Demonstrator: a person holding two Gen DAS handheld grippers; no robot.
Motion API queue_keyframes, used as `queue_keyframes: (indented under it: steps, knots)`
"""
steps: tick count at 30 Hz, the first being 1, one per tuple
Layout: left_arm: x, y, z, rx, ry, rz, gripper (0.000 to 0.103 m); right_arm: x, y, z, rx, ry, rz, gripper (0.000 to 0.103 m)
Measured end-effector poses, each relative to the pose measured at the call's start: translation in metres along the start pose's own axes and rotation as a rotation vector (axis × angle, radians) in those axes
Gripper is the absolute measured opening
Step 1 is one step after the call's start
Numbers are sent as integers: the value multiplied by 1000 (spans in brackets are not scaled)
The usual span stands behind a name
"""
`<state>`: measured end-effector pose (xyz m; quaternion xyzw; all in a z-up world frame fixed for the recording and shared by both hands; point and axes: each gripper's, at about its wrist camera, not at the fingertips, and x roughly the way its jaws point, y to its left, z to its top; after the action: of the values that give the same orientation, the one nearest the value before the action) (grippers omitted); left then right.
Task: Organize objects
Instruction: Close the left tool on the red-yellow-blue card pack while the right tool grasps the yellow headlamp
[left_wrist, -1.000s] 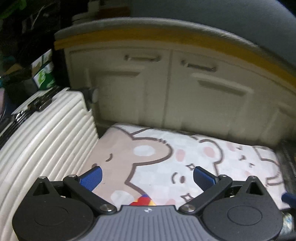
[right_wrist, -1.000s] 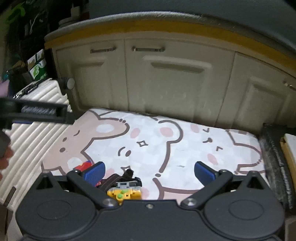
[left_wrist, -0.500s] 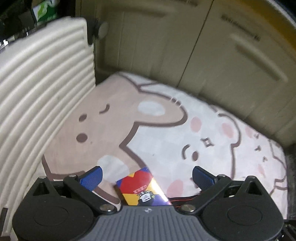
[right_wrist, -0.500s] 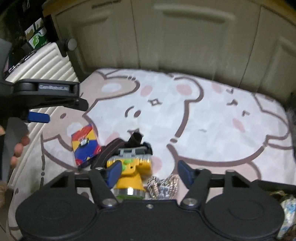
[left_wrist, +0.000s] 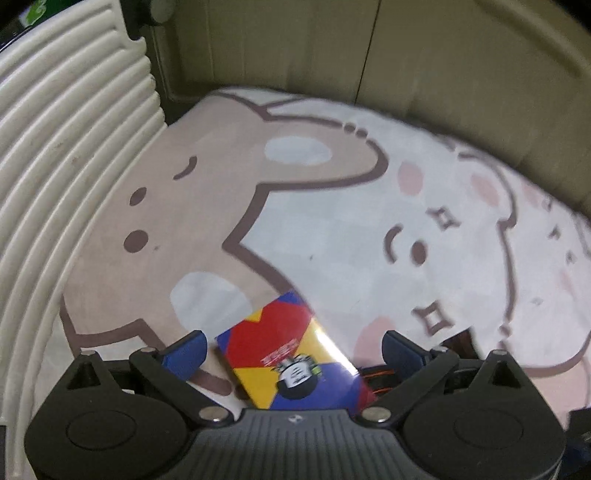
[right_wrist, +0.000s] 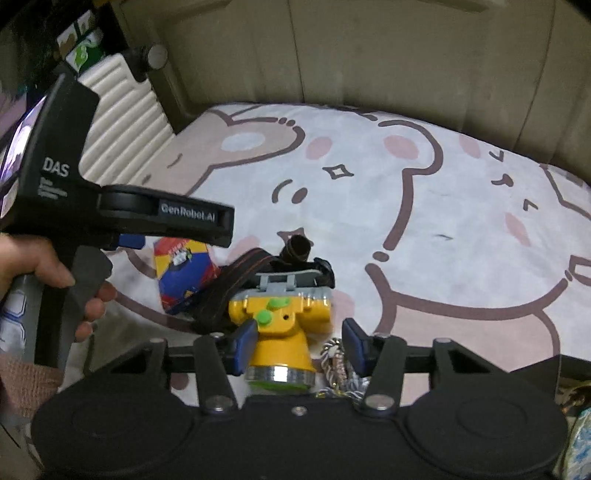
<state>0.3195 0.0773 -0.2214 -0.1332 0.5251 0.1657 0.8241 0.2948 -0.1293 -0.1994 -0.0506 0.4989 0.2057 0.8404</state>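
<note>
A red, yellow and blue card box (left_wrist: 280, 332) lies flat on the cartoon bear mat (left_wrist: 369, 229). My left gripper (left_wrist: 291, 350) stands open just above it, one blue pad on either side, neither touching. A yellow headlamp (right_wrist: 279, 325) with green buttons and a dark strap (right_wrist: 221, 288) lies on the mat beside the box (right_wrist: 181, 269). My right gripper (right_wrist: 300, 343) straddles the lamp and its jaws are closing. The left pad is at the lamp's side. The right pad stands off it, with a braided cord (right_wrist: 334, 356) in the gap.
A white ribbed suitcase (left_wrist: 55, 147) stands along the mat's left edge. Cream cabinet doors (right_wrist: 369, 55) close off the back. A person's hand (right_wrist: 55, 269) holds the left tool's black body (right_wrist: 159, 214). A patterned packet (right_wrist: 580, 435) shows at the lower right.
Both grippers have dropped and tipped down toward the mat. The card box now lies between the left pads. The right jaws have narrowed around the yellow headlamp.
</note>
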Motion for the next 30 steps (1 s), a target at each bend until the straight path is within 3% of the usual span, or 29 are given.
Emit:
queue_keyframes:
  steps: [10, 16, 20, 30]
  knots:
    - [11, 16, -12, 82, 64, 57, 101, 11, 22, 3, -99, 38, -66, 50]
    - [9, 34, -17, 85, 92, 69, 101, 26, 44, 8, -165, 99, -122, 37]
    - [9, 44, -17, 73, 101, 74, 99, 32, 46, 11, -167, 111, -160, 39]
    - [16, 50, -16, 65, 105, 20, 95, 55, 31, 9, -97, 169, -114, 44]
